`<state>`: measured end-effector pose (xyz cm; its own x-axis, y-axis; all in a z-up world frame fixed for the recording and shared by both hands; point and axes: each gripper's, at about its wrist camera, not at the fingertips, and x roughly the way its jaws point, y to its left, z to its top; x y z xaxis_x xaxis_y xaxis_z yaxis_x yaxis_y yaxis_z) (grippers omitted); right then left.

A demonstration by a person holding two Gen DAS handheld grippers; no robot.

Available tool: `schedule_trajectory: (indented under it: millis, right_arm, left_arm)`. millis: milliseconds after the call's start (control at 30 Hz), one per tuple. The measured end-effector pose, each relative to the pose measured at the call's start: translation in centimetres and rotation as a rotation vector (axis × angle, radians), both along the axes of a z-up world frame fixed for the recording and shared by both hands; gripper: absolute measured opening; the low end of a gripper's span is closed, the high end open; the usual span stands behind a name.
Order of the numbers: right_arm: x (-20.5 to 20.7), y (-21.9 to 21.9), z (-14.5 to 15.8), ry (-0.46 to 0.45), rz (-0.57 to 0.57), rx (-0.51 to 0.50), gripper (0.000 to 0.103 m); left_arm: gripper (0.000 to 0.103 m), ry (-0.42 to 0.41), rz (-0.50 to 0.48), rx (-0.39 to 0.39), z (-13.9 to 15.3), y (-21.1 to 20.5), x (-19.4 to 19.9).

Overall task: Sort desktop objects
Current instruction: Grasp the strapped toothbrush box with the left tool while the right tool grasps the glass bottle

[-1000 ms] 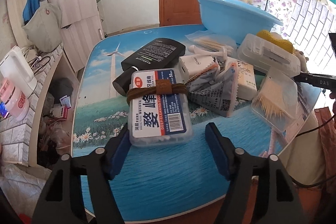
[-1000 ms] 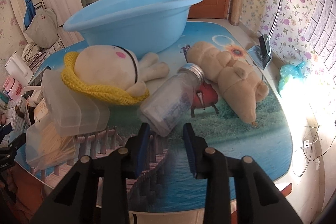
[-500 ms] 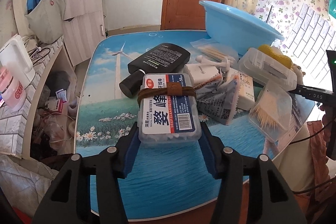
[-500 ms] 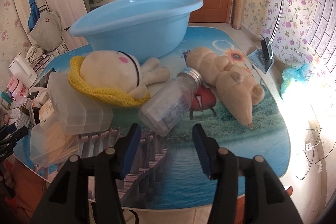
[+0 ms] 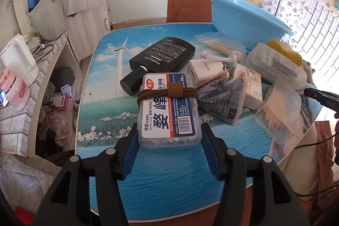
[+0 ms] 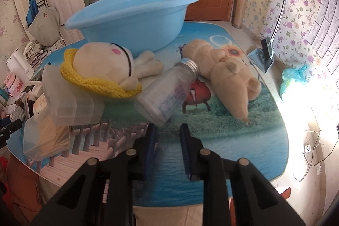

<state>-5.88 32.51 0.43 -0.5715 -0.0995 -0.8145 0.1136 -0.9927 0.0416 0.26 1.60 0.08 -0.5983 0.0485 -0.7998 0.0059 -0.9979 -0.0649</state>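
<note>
— So where does the sorting stand, biggest things first?

— Largest is the worktop (image 5: pixel 110 69) with its printed landscape cover, and at its far side the light blue plastic basin (image 6: pixel 135 20), which I judge to be the likely bin for the clutter. Next come the two soft toys in the right wrist view: the cream plush doll with a yellow knitted hat (image 6: pixel 101 69) and the tan plush bear (image 6: pixel 228 75), both lying on the worktop.

— And the grippers?

— The left gripper (image 5: pixel 169 135) has its fingers (image 5: pixel 132 143) closed against both long sides of the clear plastic dental floss box with a blue label and a brown band (image 5: pixel 168 111). That box sits at the near end of the pile, in front of the flat black bottle (image 5: pixel 163 56). I cannot tell whether it is off the worktop.

— So the step in hand is picking up that box?

— By my reading, yes. Next it needs a lift clear of the crumpled foil packet (image 5: pixel 224 103) beside it.

— And the right gripper (image 6: pixel 167 135)?

— Its fingers stand narrow but apart, holding nothing, just short of the base of the clear glass bottle with a metal cap (image 6: pixel 167 90). They would have to widen to take it.
</note>
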Motion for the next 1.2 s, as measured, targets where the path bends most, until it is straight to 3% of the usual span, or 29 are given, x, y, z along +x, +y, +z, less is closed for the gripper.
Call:
schedule_trajectory:
  millis: [133, 167, 233, 267, 333, 600, 700, 833, 967, 1067, 1200]
  right_arm:
    - [0.7, 0.8, 0.5, 0.010, -0.009, -0.042, 0.029]
    - [0.7, 0.7, 0.7, 0.024, -0.016, -0.041, 0.035]
    - [0.3, 0.3, 1.3, 0.056, -0.034, -0.033, 0.061]
    - [0.0, 0.2, 1.6, 0.067, -0.041, -0.039, 0.063]
    - [-1.0, -0.4, 1.8, 0.068, -0.042, -0.063, 0.064]
    - [-4.0, -2.1, 0.1, 0.019, -0.064, -0.008, 0.064]
    - [-3.7, -2.0, 0.1, 0.019, -0.026, -0.020, 0.048]
    - [-2.5, -1.8, 0.2, 0.005, 0.025, -0.016, 0.045]
    - [-0.5, -1.2, 0.4, -0.025, 0.071, -0.034, 0.044]
    - [0.4, -0.6, 0.3, -0.044, 0.060, 0.007, 0.045]
    - [0.8, -0.7, 0.1, -0.035, 0.045, 0.043, 0.060]
  left_arm:
    - [0.074, -0.013, 0.013, 0.000, -0.2, 0.2, -0.7]
    - [0.077, -0.017, 0.018, -0.001, -0.3, 0.3, -1.0]
    - [0.077, -0.013, 0.016, -0.002, -0.3, 0.5, -1.3]
    - [0.076, -0.010, 0.011, -0.003, -0.3, 0.6, -1.3]
    - [0.056, 0.001, 0.007, -0.010, -0.2, 0.7, -1.3]
    - [0.056, 0.030, 0.010, 0.035, 1.1, -0.1, -0.1]
    - [0.055, 0.049, 0.012, 0.044, 1.9, -0.2, 0.2]
    - [0.055, 0.069, -0.001, 0.045, 3.1, 0.0, 0.4]
    - [0.056, 0.046, -0.015, 0.032, 3.0, 0.2, 0.5]
    - [0.056, 0.014, -0.013, 0.011, 2.0, 0.3, 0.6]
    - [0.055, -0.024, -0.008, 0.010, 0.8, 0.4, 0.6]
